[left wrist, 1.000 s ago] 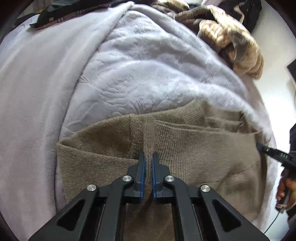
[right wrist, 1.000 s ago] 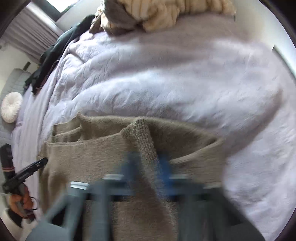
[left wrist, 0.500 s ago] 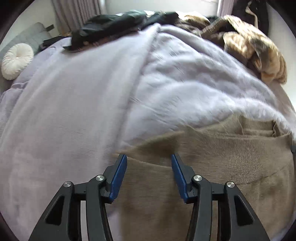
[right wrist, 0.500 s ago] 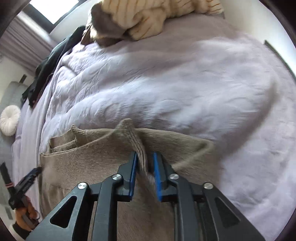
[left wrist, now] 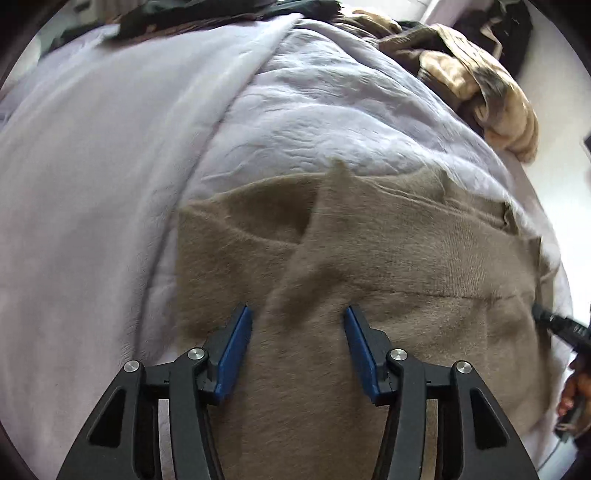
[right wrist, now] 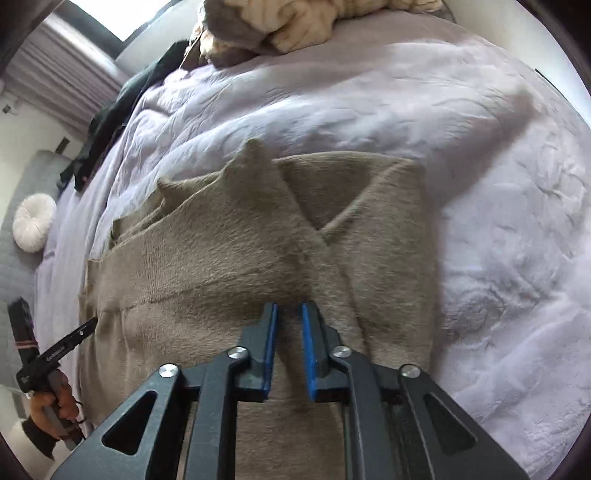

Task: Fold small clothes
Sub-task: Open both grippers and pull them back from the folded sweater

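Taupe knit fills the near ground of both views: a folded sweater [left wrist: 406, 258] lies flat on a lilac quilted bedspread [left wrist: 92, 184], right under and ahead of both pairs of tongs.

The left tongs [left wrist: 297, 312] point steeply down at it and stand released. Their jaws have just been opening, and the blue pads hang apart over the knit with cloth showing between them but pressed by neither. A raised fold runs from between the pads up and away to a small peak at the sweater's far edge. The sweater's left edge lies just outside the left pad, and most of the garment spreads off to the right of these tongs.

The right tongs [right wrist: 290, 308] are clenched. Their jaws have just been closing, and only a narrow slit is left between the pads. A slanting fold of the sweater [right wrist: 203, 266] comes down to their tips, though I cannot tell whether any knit is nipped there. Here the bulk of the sweater lies left of the tongs, and its right edge lies a little to their right.

Far beyond both tongs, well clear of the sweater, sits a heap of beige fuzzy clothing [right wrist: 295, 22].
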